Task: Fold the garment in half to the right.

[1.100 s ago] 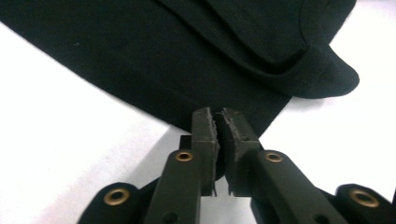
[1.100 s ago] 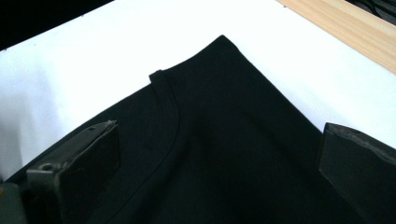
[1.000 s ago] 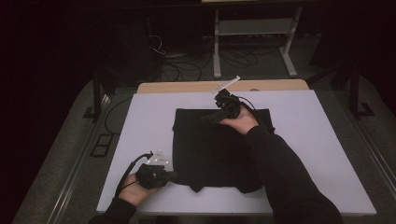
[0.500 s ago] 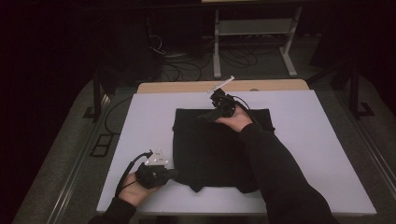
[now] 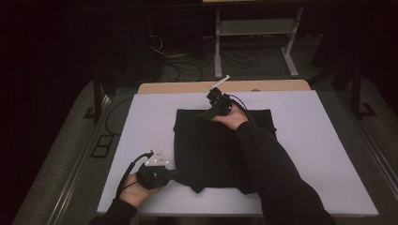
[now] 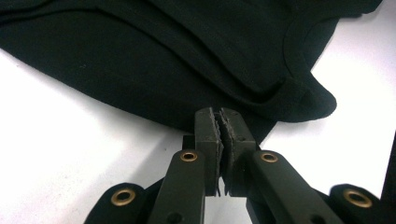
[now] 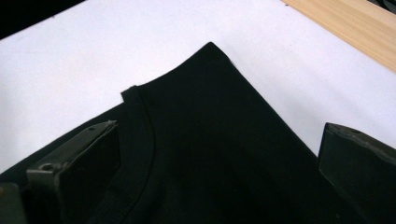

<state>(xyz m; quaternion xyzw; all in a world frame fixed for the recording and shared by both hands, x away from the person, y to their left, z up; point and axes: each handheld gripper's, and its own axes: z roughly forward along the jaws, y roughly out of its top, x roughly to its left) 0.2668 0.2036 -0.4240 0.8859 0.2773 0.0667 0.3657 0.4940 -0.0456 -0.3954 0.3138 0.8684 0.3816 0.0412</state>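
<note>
Evidently the left tongs [image 6: 219,128] are clenching the black garment's [image 5: 220,150] near edge, anchoring it on the tabletop [image 5: 141,126], while the released right tongs [image 5: 212,111] are straddling its far corner.

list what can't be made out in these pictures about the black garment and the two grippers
- High view: the near right part of the black cloth garment is covered by the person's dark sleeve.
- Left gripper view: whether the shut left gripper pinches the hem or just meets it; the jaws hide the contact.
- Right gripper view: the open right gripper straddles the collar; the garment's lower part is cut off by the bottom edge.
- High view: both grippers' jaws are too small and dark to read.
</note>
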